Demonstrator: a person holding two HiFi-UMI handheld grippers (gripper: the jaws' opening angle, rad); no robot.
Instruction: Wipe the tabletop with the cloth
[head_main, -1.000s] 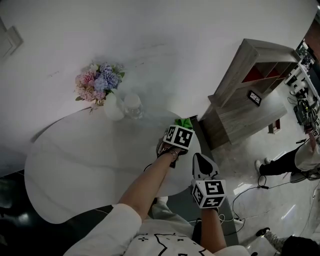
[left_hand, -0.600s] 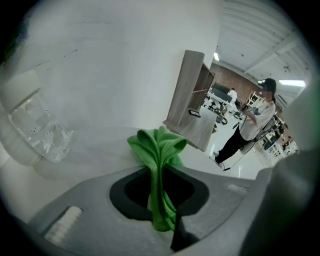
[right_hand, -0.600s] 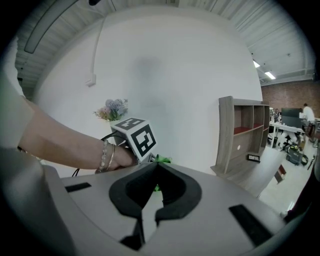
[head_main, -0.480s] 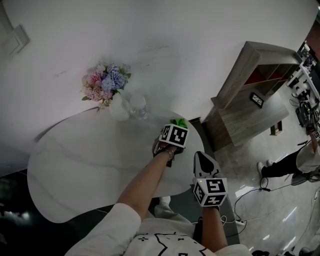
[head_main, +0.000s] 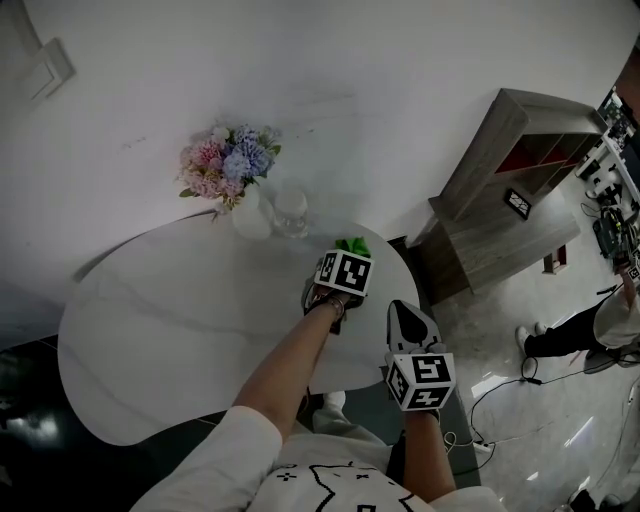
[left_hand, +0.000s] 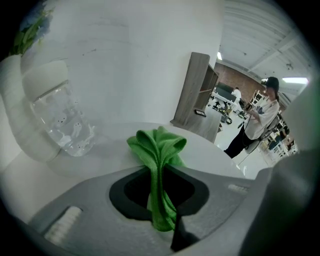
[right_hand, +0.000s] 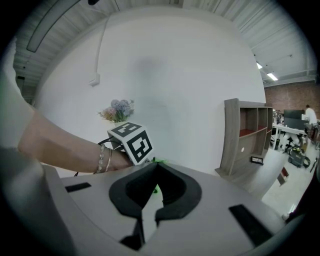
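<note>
One tabletop (head_main: 150, 330) bears one vase (head_main: 250, 216), one glass (head_main: 291, 206); left tongs (left_hand: 161, 210) clench one cloth (left_hand: 157, 150), right tongs (right_hand: 155, 172) pressed together, empty.

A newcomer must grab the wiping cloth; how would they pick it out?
Start at the white oval table. Near its right edge, beside the flower vase and clear container, the left gripper pinches a cloth. It alone is bright green.

The person is wearing a white top (head_main: 330, 478) with small black print, thin bracelets (right_hand: 104, 159) circling the left wrist — the left gripper (head_main: 346, 258) and right gripper (head_main: 404, 322) are showing grey shells and black-and-white marker cubes (head_main: 418, 382).
</note>
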